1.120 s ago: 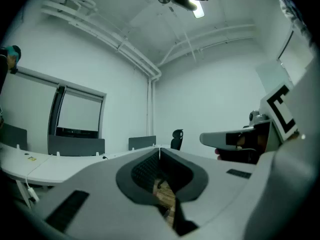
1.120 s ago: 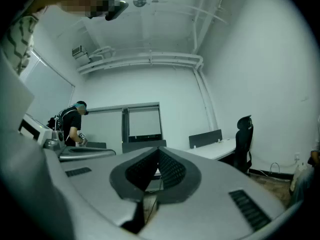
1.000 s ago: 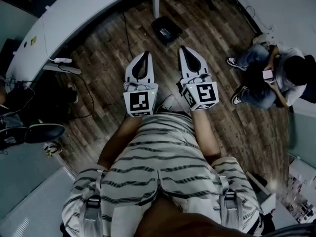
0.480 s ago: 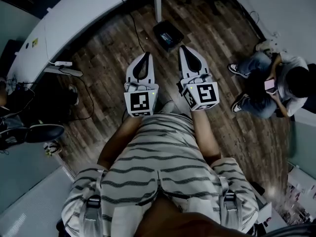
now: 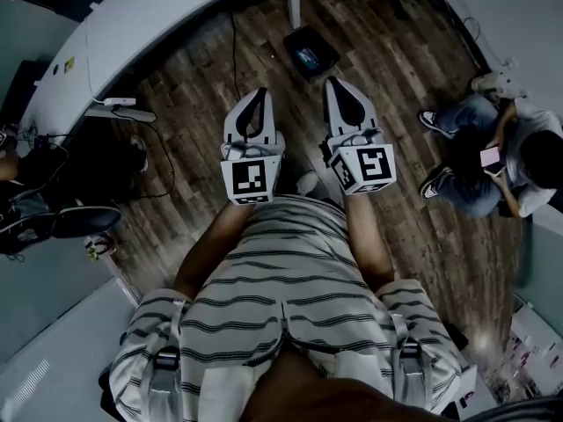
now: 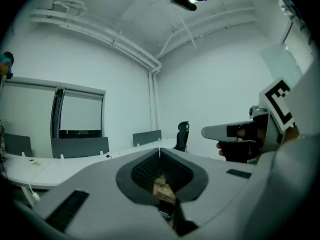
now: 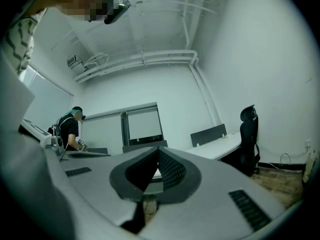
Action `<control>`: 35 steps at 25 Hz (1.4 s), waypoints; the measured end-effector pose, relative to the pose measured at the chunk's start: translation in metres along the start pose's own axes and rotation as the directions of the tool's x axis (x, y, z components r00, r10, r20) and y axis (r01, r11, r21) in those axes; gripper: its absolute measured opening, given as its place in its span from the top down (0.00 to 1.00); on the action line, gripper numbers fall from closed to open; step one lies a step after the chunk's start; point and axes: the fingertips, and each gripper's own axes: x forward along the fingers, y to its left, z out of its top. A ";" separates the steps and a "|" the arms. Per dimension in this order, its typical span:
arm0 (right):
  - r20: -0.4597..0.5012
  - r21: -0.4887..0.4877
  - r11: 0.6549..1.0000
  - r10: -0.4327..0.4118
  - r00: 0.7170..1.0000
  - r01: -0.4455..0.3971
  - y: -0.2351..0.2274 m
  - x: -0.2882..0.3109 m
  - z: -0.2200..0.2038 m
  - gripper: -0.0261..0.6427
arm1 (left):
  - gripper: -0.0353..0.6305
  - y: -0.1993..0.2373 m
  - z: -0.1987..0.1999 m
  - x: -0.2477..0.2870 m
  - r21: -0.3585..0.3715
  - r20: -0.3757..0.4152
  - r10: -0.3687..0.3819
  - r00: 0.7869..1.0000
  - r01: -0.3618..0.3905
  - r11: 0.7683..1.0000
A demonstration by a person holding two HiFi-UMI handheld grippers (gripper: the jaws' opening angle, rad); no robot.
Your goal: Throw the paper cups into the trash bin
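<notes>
No paper cup or trash bin shows in any view. In the head view my left gripper (image 5: 259,92) and right gripper (image 5: 335,83) are held side by side in front of the person's striped shirt, pointing forward over the wooden floor. Both are shut with nothing between the jaws. In the left gripper view the jaws meet at the left gripper's tip (image 6: 160,152), and the right gripper's body (image 6: 235,132) shows at the right. The right gripper view shows the tips of my right gripper (image 7: 159,149) closed too, aimed across the room.
A long white desk (image 5: 132,25) runs along the upper left, with a power strip (image 5: 119,104) and cables below it. A dark box (image 5: 310,54) lies on the floor ahead. A person sits on the floor (image 5: 493,152) at right. A black office chair (image 7: 248,134) stands by the desks.
The head view has drifted, so the floor, the dark box and the seated person slide slightly right. Both grippers stay shut and side by side.
</notes>
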 end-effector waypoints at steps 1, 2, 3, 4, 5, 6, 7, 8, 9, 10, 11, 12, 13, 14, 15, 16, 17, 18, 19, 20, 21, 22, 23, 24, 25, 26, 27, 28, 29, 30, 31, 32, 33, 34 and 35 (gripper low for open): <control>-0.003 -0.001 1.000 -0.001 1.000 0.001 -0.002 0.002 -0.001 0.95 | 0.91 -0.001 -0.001 0.002 0.001 -0.004 0.000 1.000 0.000 1.000; -0.007 -0.003 1.000 -0.002 1.000 0.002 -0.003 0.004 -0.002 0.95 | 0.91 -0.002 -0.002 0.004 0.002 -0.008 -0.001 1.000 0.001 1.000; -0.010 -0.005 1.000 -0.004 1.000 0.004 -0.004 0.005 -0.003 0.95 | 0.91 -0.002 -0.004 0.005 0.001 -0.012 -0.005 1.000 0.005 1.000; -0.013 -0.008 1.000 -0.004 1.000 0.004 -0.005 0.008 -0.004 0.95 | 0.91 -0.003 -0.005 0.008 0.000 -0.014 -0.008 1.000 0.008 1.000; -0.015 -0.011 1.000 -0.002 1.000 0.002 -0.006 0.012 -0.004 0.95 | 0.91 -0.003 -0.006 0.011 -0.001 -0.014 -0.013 1.000 0.013 1.000; -0.017 -0.013 1.000 0.001 1.000 -0.001 -0.007 0.017 -0.005 0.95 | 0.91 -0.002 -0.007 0.015 -0.002 -0.013 -0.017 1.000 0.017 1.000; -0.019 -0.014 1.000 0.004 1.000 -0.004 -0.008 0.021 -0.005 0.95 | 0.91 -0.002 -0.007 0.020 -0.002 -0.012 -0.020 1.000 0.020 1.000; -0.020 -0.015 1.000 0.007 1.000 -0.007 -0.009 0.026 -0.005 0.95 | 0.91 -0.001 -0.007 0.024 -0.004 -0.011 -0.023 1.000 0.023 1.000; -0.020 -0.015 1.000 0.009 1.000 -0.009 -0.010 0.031 -0.005 0.95 | 0.91 0.001 -0.008 0.029 -0.007 -0.009 -0.025 1.000 0.025 1.000; -0.019 -0.015 1.000 0.011 1.000 -0.011 -0.011 0.037 -0.006 0.95 | 0.91 0.004 -0.009 0.033 -0.012 -0.008 -0.026 1.000 0.026 1.000; -0.019 -0.016 1.000 0.012 1.000 -0.012 -0.011 0.043 -0.006 0.95 | 0.91 0.008 -0.010 0.038 -0.018 -0.008 -0.027 1.000 0.027 0.999; -0.020 -0.018 1.000 0.013 1.000 -0.014 -0.011 0.050 -0.006 0.95 | 0.91 0.012 -0.011 0.043 -0.023 -0.007 -0.027 1.000 0.026 0.999; -0.021 -0.020 1.000 0.014 1.000 -0.015 -0.011 0.057 -0.007 0.95 | 0.91 0.017 -0.011 0.049 -0.027 -0.006 -0.026 1.000 0.026 0.999; -0.023 -0.022 1.000 0.015 1.000 -0.015 -0.012 0.065 -0.007 0.95 | 0.91 0.021 -0.012 0.055 -0.031 -0.005 -0.026 1.000 0.025 0.999; -0.024 -0.025 1.000 0.015 1.000 -0.015 -0.014 0.072 -0.007 0.95 | 0.91 0.025 -0.012 0.062 -0.034 -0.004 -0.026 1.000 0.025 0.999; -0.025 -0.029 0.999 0.015 1.000 -0.016 -0.016 0.080 -0.007 0.95 | 0.91 0.028 -0.012 0.070 -0.037 -0.003 -0.026 1.000 0.026 0.999; -0.026 -0.034 0.999 0.015 1.000 -0.016 -0.018 0.088 -0.006 0.95 | 0.91 0.033 -0.012 0.078 -0.041 -0.002 -0.027 1.000 0.027 0.999; -0.028 -0.039 0.999 0.015 0.999 -0.016 -0.020 0.097 -0.006 0.95 | 0.91 0.038 -0.012 0.087 -0.044 0.000 -0.028 1.000 0.028 0.999; -0.029 -0.043 0.999 0.015 0.999 -0.016 -0.022 0.107 -0.007 0.95 | 0.91 0.043 -0.012 0.096 -0.046 0.002 -0.029 1.000 0.030 0.999; -0.031 -0.046 0.999 0.015 0.999 -0.017 -0.024 0.117 -0.008 0.95 | 0.91 0.050 -0.012 0.106 -0.046 0.004 -0.031 1.000 0.031 0.998; -0.031 -0.050 0.999 0.017 0.999 -0.018 -0.027 0.128 -0.007 0.95 | 0.91 0.055 -0.011 0.117 -0.046 0.007 -0.033 0.999 0.033 0.998; -0.031 -0.055 0.998 0.018 0.999 -0.020 -0.031 0.140 -0.006 0.95 | 0.91 0.061 -0.009 0.128 -0.046 0.010 -0.035 0.999 0.036 0.998; -0.031 -0.059 0.998 0.019 0.999 -0.020 -0.034 0.151 -0.004 0.95 | 0.91 0.067 -0.007 0.140 -0.047 0.014 -0.037 0.999 0.038 0.998; -0.030 -0.062 0.998 0.018 0.999 -0.020 -0.038 0.163 -0.002 0.95 | 0.91 0.073 -0.005 0.151 -0.050 0.018 -0.038 0.999 0.039 0.998; -0.030 -0.064 0.998 0.016 0.999 -0.017 -0.041 0.174 0.001 0.95 | 0.91 0.079 -0.003 0.162 -0.052 0.020 -0.040 0.999 0.041 0.998; -0.030 -0.064 0.998 0.012 0.999 -0.014 -0.045 0.186 0.003 0.95 | 0.91 0.086 -0.001 0.172 -0.055 0.021 -0.042 0.999 0.043 0.998; -0.029 -0.063 0.998 0.007 1.000 -0.009 -0.048 0.197 0.005 0.95 | 0.91 0.091 0.000 0.182 -0.057 0.022 -0.045 0.999 0.046 0.997; -0.030 -0.061 0.998 0.003 1.000 -0.005 -0.051 0.207 0.007 0.95 | 0.91 0.097 0.002 0.191 -0.058 0.023 -0.049 0.999 0.050 0.997; -0.030 -0.061 0.998 -0.001 1.000 -0.001 -0.053 0.217 0.008 0.95 | 0.91 0.103 0.004 0.199 -0.061 0.024 -0.051 0.998 0.053 0.997; -0.031 -0.063 0.998 -0.004 1.000 0.002 -0.055 0.227 0.010 0.95 | 0.91 0.109 0.006 0.207 -0.066 0.025 -0.053 0.998 0.054 0.996; -0.033 -0.064 0.998 -0.007 0.999 0.005 -0.056 0.237 0.011 0.95 | 0.91 0.116 0.007 0.215 -0.069 0.025 -0.055 0.998 0.057 0.996; -0.034 -0.064 0.998 -0.012 0.999 0.009 -0.058 0.247 0.012 0.95 | 0.91 0.122 0.007 0.223 -0.068 0.023 -0.060 0.998 0.061 0.996; -0.036 -0.062 0.998 -0.016 0.999 0.013 -0.059 0.256 0.012 0.95 | 0.91 0.128 0.007 0.230 -0.065 0.022 -0.066 0.998 0.067 0.996; -0.039 -0.062 0.998 -0.019 0.999 0.016 -0.061 0.265 0.012 0.95 | 0.91 0.134 0.007 0.237 -0.064 0.021 -0.070 0.997 0.071 0.995; -0.042 -0.063 0.998 -0.021 0.999 0.018 -0.062 0.274 0.013 0.95 | 0.91 0.139 0.007 0.243 -0.065 0.021 -0.073 0.997 0.074 0.995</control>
